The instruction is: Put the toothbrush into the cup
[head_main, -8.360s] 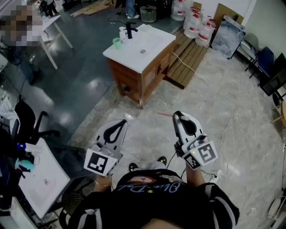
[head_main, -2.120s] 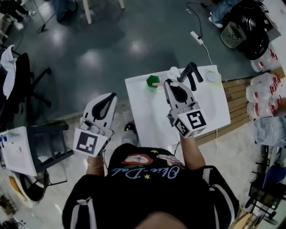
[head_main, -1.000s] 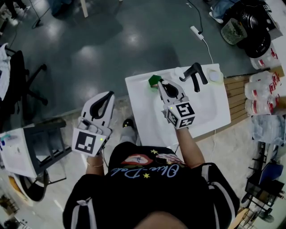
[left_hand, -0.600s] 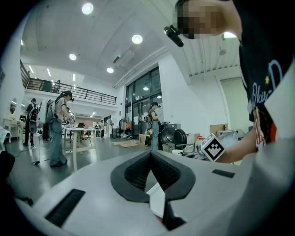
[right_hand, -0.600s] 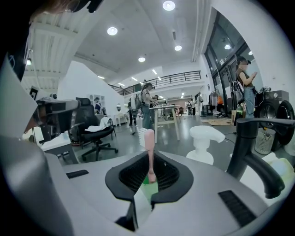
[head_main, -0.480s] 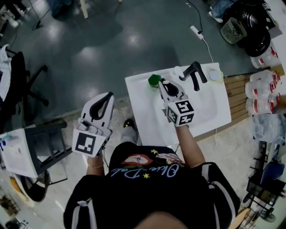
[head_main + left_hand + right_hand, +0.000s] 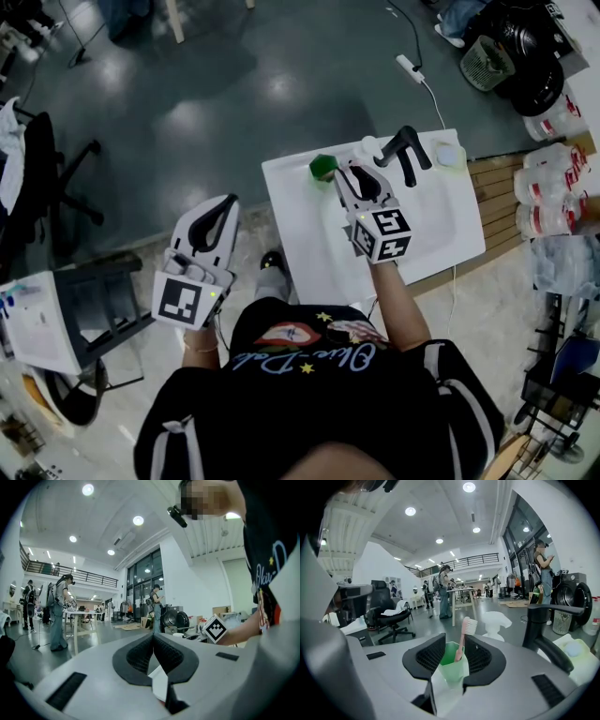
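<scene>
My right gripper [image 7: 347,172] hangs over the white washstand top [image 7: 309,239] at the centre of the head view, its jaws standing apart and closed on nothing; in the right gripper view, the green cup [image 7: 452,665] shows in the gap between them, low in the middle of the frame, standing upright on the white surface; the pink toothbrush [image 7: 463,641] stands in the cup, handle down and bristles up, leaning a little towards the right of the frame and close beside my right-hand jaw pad; whether it touches the pad I cannot tell. A white spray bottle [image 7: 499,620] and a black faucet [image 7: 546,637] stand beyond the cup, right of centre. In the head view the cup sits near the upper left corner of the washstand top, just left of my right gripper's tips. My left gripper [image 7: 153,638] is held at the lower left of the head view, well apart from the washstand and over the floor; its jaws meet at the tips, with nothing between them.
</scene>
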A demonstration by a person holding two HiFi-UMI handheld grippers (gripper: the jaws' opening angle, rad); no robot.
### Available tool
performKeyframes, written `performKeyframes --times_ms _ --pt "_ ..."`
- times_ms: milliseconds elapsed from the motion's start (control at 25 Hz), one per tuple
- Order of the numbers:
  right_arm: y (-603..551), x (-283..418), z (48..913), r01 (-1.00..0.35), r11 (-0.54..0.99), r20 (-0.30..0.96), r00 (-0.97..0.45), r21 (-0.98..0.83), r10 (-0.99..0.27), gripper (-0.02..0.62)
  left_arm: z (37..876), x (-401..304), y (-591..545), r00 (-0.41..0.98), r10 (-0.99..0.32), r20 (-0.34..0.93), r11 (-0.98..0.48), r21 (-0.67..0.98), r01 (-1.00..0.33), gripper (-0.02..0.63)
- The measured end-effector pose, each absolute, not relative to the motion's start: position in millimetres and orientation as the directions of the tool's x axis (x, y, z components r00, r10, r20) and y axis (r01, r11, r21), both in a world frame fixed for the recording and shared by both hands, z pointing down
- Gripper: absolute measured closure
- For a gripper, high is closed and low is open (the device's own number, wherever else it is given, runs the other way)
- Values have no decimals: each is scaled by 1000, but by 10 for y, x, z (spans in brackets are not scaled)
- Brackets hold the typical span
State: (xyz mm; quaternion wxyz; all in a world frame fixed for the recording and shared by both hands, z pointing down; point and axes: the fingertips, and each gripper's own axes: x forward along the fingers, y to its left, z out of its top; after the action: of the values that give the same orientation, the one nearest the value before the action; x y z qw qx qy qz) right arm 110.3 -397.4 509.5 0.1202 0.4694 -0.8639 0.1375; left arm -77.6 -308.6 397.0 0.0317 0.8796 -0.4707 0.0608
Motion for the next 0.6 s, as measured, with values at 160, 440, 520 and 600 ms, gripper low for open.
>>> performKeyframes --times_ms 160,440,520,600 --pt "-3939 1120 5086 -856 503 348 -509 -115 -787 472 3949 -797 -3036 554 -822 133 -559 -5 -829 604" --pt "-3879 1097 5164 -851 513 405 -510 -111 -759 422 3923 -801 -2957 557 -820 130 -563 -9 -826 604" --pt "-3868 1102 5190 -849 516 417 -511 -111 -752 417 3921 -788 -2941 558 -820 130 -564 -10 -826 604" --pt "-3846 1091 5225 -850 513 428 -510 -120 -746 410 3922 -802 -2926 557 -820 130 -563 -11 -826 604"
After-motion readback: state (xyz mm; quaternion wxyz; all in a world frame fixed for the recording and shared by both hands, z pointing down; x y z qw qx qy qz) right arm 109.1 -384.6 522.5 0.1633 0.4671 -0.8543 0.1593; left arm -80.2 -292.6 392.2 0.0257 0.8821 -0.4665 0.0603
